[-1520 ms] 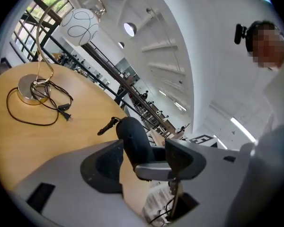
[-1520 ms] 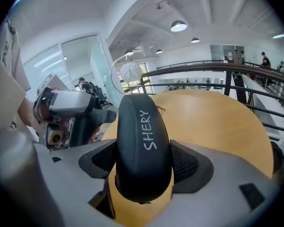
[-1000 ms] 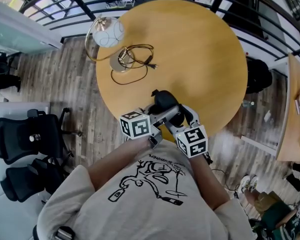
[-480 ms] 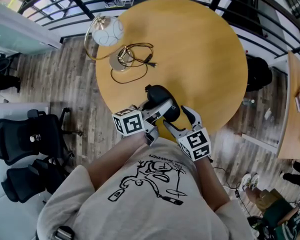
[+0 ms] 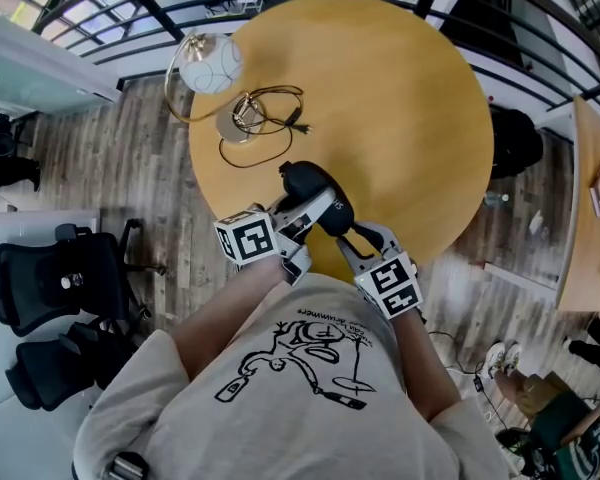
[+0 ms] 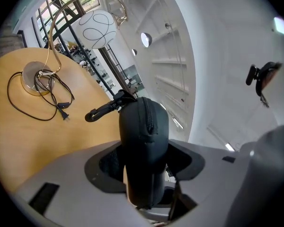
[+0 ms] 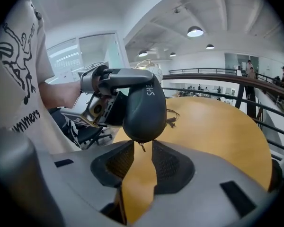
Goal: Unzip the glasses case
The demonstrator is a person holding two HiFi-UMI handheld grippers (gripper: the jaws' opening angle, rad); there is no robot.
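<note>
Two changes are noted against the preceding second.

1. In the head view, the glasses case (image 5: 315, 188) and the left gripper (image 5: 318, 208) have shifted toward the upper left of the frame, further in over the worktop (image 5: 400, 98). The case appears to be held clear of the surface. The left gripper view shows it clamped across its body by both fingers (image 6: 109, 164), which stand wide because the case is broad.

2. The right gripper (image 7: 139, 162), fully spread a moment ago, is now closing. Its fingers (image 7: 166, 164) stand a narrow gap apart and grip nothing. The zip pull (image 7: 141, 147) hangs from the near end of the case into the top of that gap and is not yet pinched.

Assessment: the zip seam looks fully shut, so unzipping has not begun. The step in hand is capture of the pull. The pull is small and hangs free, so it may swing out of the gap if the case moves.
</note>
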